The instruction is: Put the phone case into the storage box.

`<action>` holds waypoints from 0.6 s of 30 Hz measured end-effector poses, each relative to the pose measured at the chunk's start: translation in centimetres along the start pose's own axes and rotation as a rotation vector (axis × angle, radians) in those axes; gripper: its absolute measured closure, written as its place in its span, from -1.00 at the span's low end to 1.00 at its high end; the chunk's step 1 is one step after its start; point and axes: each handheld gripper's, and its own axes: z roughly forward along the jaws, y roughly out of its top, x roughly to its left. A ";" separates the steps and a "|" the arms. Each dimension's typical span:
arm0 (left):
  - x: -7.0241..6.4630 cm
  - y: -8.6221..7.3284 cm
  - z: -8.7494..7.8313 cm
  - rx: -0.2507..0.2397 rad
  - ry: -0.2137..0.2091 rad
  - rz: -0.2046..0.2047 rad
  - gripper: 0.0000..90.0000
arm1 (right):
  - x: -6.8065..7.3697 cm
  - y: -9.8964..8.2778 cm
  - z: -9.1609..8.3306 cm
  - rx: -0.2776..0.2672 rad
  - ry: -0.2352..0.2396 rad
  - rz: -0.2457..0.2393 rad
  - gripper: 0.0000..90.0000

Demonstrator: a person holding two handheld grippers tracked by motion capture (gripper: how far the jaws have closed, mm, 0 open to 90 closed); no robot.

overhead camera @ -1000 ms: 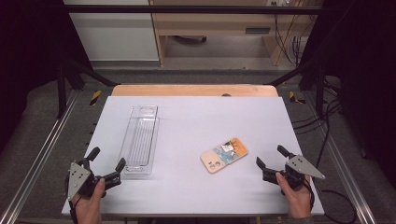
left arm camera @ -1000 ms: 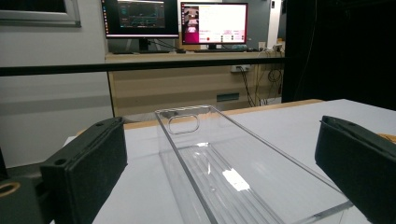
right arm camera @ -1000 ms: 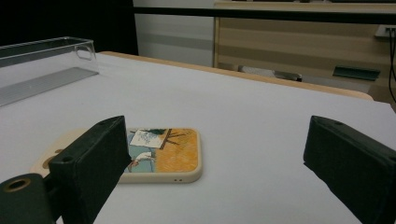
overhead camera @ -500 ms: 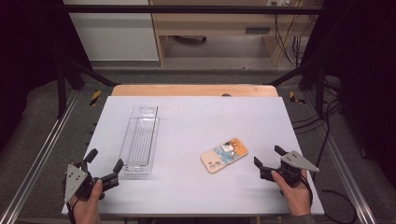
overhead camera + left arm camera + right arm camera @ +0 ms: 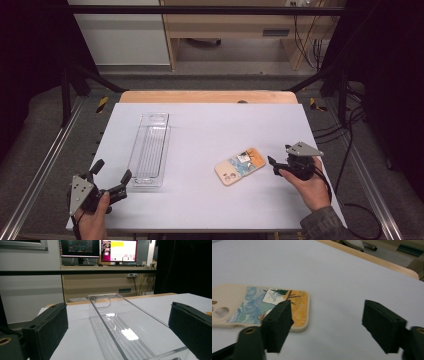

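My right gripper [image 5: 274,166] sat just right of the phone case [image 5: 239,166], jaws apart with nothing between them; they had just been closing some. In the right gripper view the case [image 5: 259,306] lay flat on the white table [image 5: 342,277], printed side up, one black pad [image 5: 277,325] overlapping its near corner, though contact was hard to judge from that angle. The case lay well right of the clear tray [image 5: 150,150], which stood lengthwise on the table [image 5: 210,130]. My left gripper [image 5: 111,181] hovered just off the tray's near end, jaws wide apart and holding nothing. In the left gripper view the tray [image 5: 117,325] ran away between both pads [image 5: 47,332].
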 end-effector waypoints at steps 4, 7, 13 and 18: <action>0.0 0.0 0.0 -0.001 0.002 0.005 -0.95 | -1.1 0.7 1.1 0.015 -0.009 0.050 -0.02; 0.0 0.0 0.1 -0.001 0.004 0.005 -0.95 | -1.5 0.7 2.0 0.042 -0.025 0.049 0.20; 0.1 0.0 0.0 -0.003 0.010 0.001 -0.95 | -1.9 0.7 2.9 0.055 0.006 0.070 0.58; 0.1 0.0 0.0 -0.005 0.009 -0.001 -0.95 | -2.0 0.5 3.4 0.042 0.048 0.092 0.90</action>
